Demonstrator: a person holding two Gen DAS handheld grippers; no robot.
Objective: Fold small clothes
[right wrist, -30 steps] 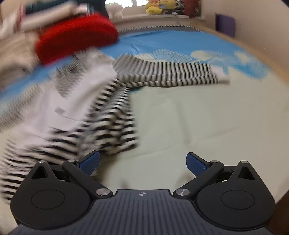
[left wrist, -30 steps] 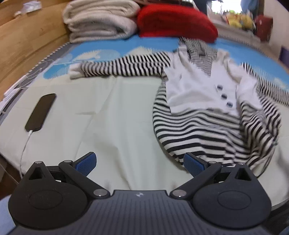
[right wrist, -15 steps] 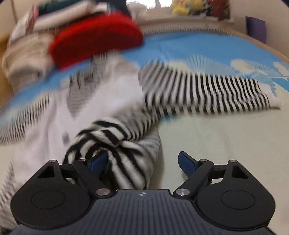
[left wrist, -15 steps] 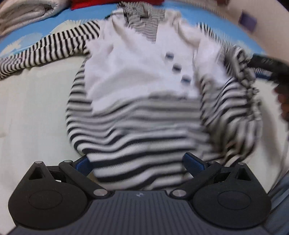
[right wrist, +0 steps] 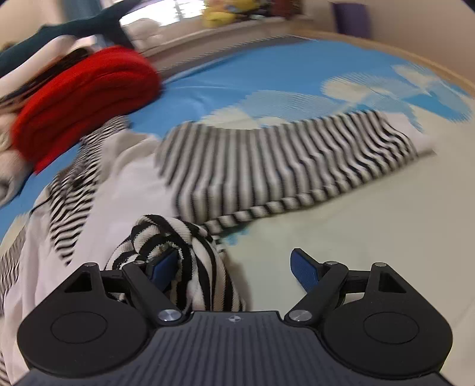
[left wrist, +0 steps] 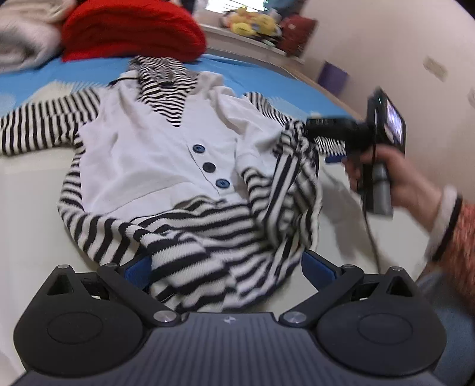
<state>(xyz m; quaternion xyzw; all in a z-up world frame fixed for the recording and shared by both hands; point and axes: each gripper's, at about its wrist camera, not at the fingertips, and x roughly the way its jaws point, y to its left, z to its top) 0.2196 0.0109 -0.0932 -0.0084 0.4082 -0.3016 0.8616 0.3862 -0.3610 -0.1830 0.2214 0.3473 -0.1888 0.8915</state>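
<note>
A small black-and-white striped top [left wrist: 148, 154] with a white vest front and three blue buttons lies face up on the bed. Its hem lies between the wide-apart fingers of my left gripper [left wrist: 225, 270], which is open. A hand [left wrist: 394, 175] holds my right gripper [left wrist: 320, 142] at the top's bunched right side. In the right wrist view, that bunched striped fold [right wrist: 193, 246] rests against the left pad of the right gripper [right wrist: 234, 267]. The jaws are closing, and the right pad stands clear of the cloth. One striped sleeve [right wrist: 282, 160] stretches out flat beyond.
A folded red blanket [left wrist: 130, 29] and beige folded blankets [left wrist: 23, 38] lie at the head of the bed. Soft toys [left wrist: 249, 23] sit on a sill by the wall. Blue and pale green sheet [right wrist: 371, 237] spreads to the right of the top.
My left gripper swung away from the phone side of the bed and over the top's hem. My right gripper moved left onto the bunched side fold, and its jaws narrowed a little.
</note>
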